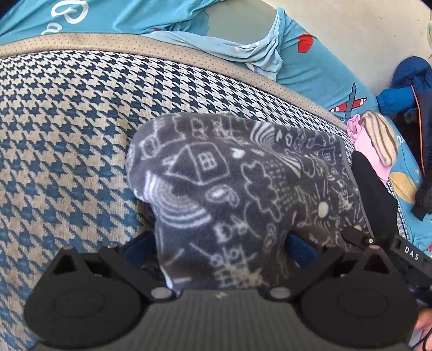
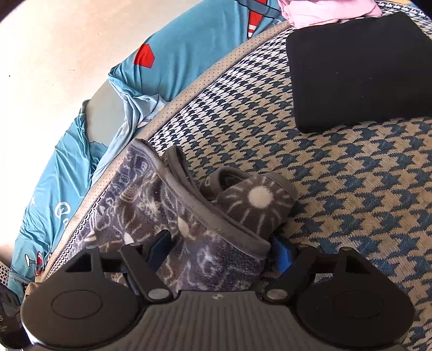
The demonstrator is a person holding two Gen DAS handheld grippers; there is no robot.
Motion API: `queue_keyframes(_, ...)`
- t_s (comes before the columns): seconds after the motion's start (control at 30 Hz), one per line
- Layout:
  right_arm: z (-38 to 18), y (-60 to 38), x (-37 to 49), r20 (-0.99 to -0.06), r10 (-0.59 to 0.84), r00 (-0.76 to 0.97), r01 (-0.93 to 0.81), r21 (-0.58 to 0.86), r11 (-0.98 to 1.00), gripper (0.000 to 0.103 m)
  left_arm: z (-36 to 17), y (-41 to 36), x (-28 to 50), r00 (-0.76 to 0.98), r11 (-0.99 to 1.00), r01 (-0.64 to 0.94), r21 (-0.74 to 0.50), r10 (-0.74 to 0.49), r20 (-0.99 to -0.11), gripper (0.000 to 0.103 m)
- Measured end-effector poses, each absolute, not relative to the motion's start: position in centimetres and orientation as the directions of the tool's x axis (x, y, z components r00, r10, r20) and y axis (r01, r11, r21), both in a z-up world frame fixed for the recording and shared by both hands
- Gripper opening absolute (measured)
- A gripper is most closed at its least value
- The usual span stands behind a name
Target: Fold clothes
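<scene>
So both claws have the same grey fleece garment (image 1: 229, 189) bunched up between them, the one with the white doodle print (houses, suns, squiggles). In the left wrist view the left claw (image 1: 226, 248) is clamped on a thick wad of it; the fabric fills the whole gap between the blue pads and balloons out forward over the houndstooth mat (image 1: 67, 121), so the bulk of it sits straight ahead of the fingers and slightly right.

The right claw (image 2: 221, 251) is closed on the garment's (image 2: 172, 221) hemmed edge. The grey binding runs diagonally across the gap, and a smaller rolled bit with a sun print pokes out just past the right finger, resting on the mat. The rest of the cloth trails off toward the mat's far-left beige border.

The mat lies on a bed with a blue printed sheet (image 2: 67, 167), which shows along the mat's far edge in both views. A folded black garment (image 2: 359, 70) lies flat on the mat near its far right corner in the right view, well apart from the fleece, with something pink (image 2: 329, 10) just behind it. In the left view the pink piece (image 1: 367, 145) sits beside a striped beige thing (image 1: 380, 137) past the mat's edge, and the other claw's black body (image 1: 378, 216) is just right of the fleece
</scene>
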State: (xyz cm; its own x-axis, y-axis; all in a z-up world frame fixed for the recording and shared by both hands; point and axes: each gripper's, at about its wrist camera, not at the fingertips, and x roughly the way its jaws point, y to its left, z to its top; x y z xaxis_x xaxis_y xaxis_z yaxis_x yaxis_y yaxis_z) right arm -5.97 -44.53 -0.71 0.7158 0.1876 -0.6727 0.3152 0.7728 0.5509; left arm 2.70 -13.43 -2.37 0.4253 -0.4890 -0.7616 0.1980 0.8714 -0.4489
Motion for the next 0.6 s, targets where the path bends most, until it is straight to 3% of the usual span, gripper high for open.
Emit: queue_keyframes(0.6, -0.4, -43.5, -5.4, -0.657, 0.189, 0.730, 0.273, 0.534, 0.800, 0.078, -3.0, -15.9, 4.3, 0.419, 0.860, 0.250, -0.445, -0.511, -0.751, 0.103)
